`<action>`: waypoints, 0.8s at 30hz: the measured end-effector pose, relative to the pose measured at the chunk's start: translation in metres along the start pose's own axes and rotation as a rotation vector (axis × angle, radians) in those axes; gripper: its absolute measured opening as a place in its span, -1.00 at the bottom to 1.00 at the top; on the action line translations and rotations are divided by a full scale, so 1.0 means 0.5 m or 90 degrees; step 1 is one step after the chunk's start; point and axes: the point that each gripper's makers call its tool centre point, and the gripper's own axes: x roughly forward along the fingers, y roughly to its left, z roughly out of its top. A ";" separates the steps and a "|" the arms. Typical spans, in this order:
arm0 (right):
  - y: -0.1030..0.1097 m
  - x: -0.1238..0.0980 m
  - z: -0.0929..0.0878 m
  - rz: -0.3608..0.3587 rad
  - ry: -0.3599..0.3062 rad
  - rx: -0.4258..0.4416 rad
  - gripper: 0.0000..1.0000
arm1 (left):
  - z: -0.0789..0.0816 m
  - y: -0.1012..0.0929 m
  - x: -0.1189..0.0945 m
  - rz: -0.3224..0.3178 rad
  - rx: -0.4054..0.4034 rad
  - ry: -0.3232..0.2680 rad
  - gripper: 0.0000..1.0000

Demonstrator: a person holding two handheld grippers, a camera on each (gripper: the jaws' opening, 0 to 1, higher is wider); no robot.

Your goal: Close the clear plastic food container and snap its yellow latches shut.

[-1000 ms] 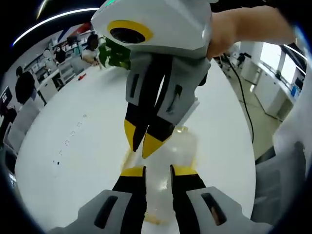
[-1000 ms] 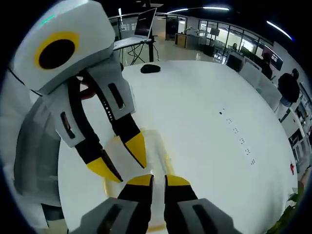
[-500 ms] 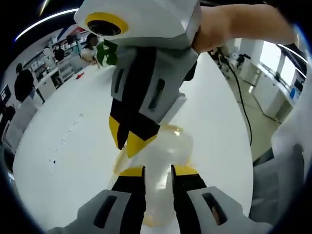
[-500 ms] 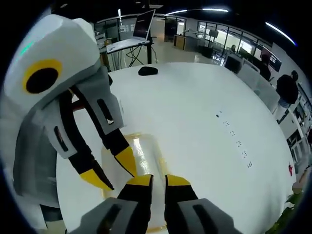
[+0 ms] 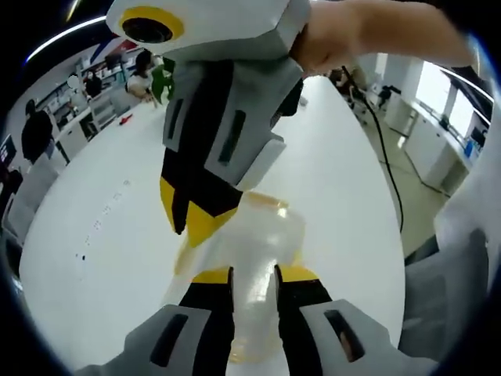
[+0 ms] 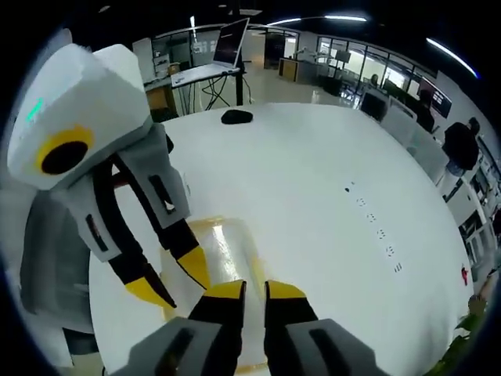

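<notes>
On the white table (image 6: 313,172), both grippers have sunk closer onto the clear container (image 5: 250,243); left gripper (image 5: 252,274) and right gripper (image 6: 244,287) stay narrow-jawed, gripping nothing, probably pressing the lid shut.

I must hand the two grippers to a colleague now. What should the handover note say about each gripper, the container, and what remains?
Left gripper: jaws nearly together, a narrow gap between them, low over the clear plastic food container; whether they pinch anything cannot be told.
Right gripper: jaws also nearly together, at the container's near edge; grip unclear too.
Each gripper is seen in the other's view, pointing down at the container from opposite sides.
Container: on the white table, with yellow parts at its edges.
Done: lid seems down, though this is not certain.
Left: check every yellow latch, press shut any that stands open.
</notes>
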 end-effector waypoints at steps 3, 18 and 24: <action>0.000 0.005 -0.007 -0.003 0.010 -0.012 -0.84 | 0.001 -0.002 0.001 -0.001 -0.002 -0.002 -0.64; -0.012 0.010 0.006 -0.012 0.000 -0.011 -0.88 | -0.005 -0.022 0.004 -0.009 0.003 0.003 -0.63; -0.007 0.026 -0.015 -0.018 0.040 -0.061 -0.81 | -0.009 -0.028 0.009 -0.013 0.002 0.006 -0.63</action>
